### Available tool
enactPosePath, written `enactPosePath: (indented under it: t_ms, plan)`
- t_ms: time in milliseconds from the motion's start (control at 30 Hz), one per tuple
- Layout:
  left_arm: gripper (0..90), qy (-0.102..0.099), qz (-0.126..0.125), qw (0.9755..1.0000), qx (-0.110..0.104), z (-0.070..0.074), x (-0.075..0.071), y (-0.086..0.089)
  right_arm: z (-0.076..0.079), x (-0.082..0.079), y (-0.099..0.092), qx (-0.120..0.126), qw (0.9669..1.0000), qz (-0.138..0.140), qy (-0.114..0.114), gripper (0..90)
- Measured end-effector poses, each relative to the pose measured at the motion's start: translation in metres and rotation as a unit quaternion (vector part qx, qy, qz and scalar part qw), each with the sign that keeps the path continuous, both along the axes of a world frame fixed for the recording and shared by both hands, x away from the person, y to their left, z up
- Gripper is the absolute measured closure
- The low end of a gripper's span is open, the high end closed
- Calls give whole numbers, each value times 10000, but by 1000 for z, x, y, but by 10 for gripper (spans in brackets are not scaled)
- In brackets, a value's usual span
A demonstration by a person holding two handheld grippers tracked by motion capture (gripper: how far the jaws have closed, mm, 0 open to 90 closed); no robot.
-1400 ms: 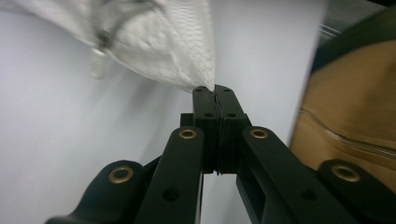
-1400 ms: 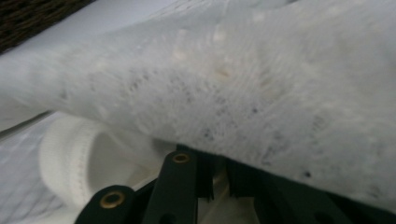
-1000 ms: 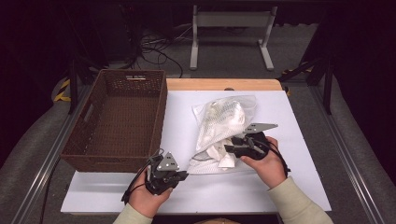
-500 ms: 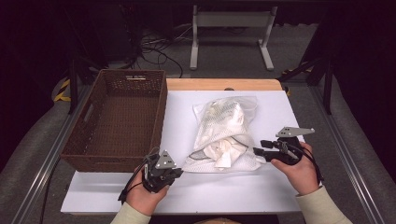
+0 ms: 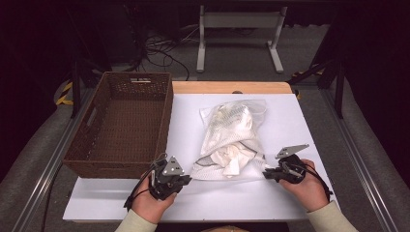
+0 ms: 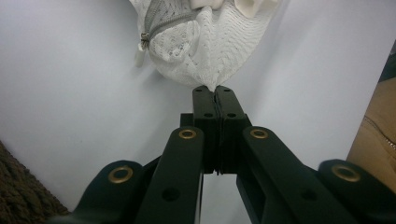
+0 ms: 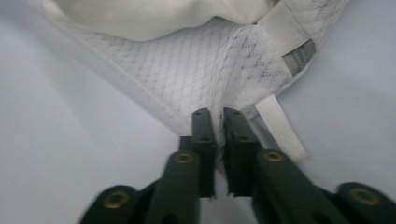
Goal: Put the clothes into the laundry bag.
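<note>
A white mesh laundry bag [image 5: 232, 137] stuffed with white cloth lies on the white table top [image 5: 300, 111], its zipper [image 6: 163, 18] at the near end. My left gripper [image 5: 188, 178] is shut on the bag's near left corner, and the mesh [image 6: 205, 51] runs right into its closed tips [image 6: 215, 89]. My right gripper [image 5: 266, 174] sits at the near right corner. Its jaws have just closed, with a fold of mesh [image 7: 196, 74] pinched between the tips [image 7: 218, 114]. A white strap [image 7: 280, 126] lies beside them.
An empty brown wicker basket [image 5: 121, 121] stands left of the bag, close to my left hand. The table's wooden far edge [image 5: 227, 88] lies beyond the bag. On the dark floor behind are cables and a white stand [image 5: 239, 21].
My right hand has moved from the bag's middle out to the right and nearer the person, and now grips the bag's near right corner. The left gripper has stayed put.
</note>
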State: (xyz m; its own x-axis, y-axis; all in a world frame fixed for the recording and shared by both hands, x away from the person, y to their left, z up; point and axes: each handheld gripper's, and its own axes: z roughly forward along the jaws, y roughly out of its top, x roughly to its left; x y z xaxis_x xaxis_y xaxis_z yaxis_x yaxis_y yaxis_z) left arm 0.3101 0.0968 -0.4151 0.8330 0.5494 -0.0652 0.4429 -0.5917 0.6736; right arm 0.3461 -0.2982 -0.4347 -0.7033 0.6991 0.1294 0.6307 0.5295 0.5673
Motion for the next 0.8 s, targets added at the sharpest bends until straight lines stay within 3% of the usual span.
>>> enactPosePath:
  t_ms: [233, 267, 567, 700, 733, 767, 800]
  plan:
    - [893, 161, -140, 9997, 103, -6, 2, -4, 10, -19, -10, -102, 9999, 126, -23, 886]
    - [892, 214, -184, 9995, 161, -8, 2, -7, 11, -30, -17, -72, 9999, 147, 44, 886]
    - [883, 377, -435, 9978, 326, -15, 0, -19, 4, -57, -32, -104, 9987, 259, 425, 881]
    - [767, 340, -413, 9982, 260, -13, -1, -19, 4, -58, -33, -89, 9988, 283, 395, 848]
    - [767, 328, -418, 9984, 206, -11, -2, -19, 6, -58, -34, -58, 9990, 262, 347, 808]
    - [730, 326, -470, 9984, 2, -5, -4, -18, 13, -59, -36, 50, 9996, 178, 200, 698]
    - [712, 326, -470, 9984, 2, -5, -4, -18, 16, -59, -37, 76, 9998, 145, 137, 665]
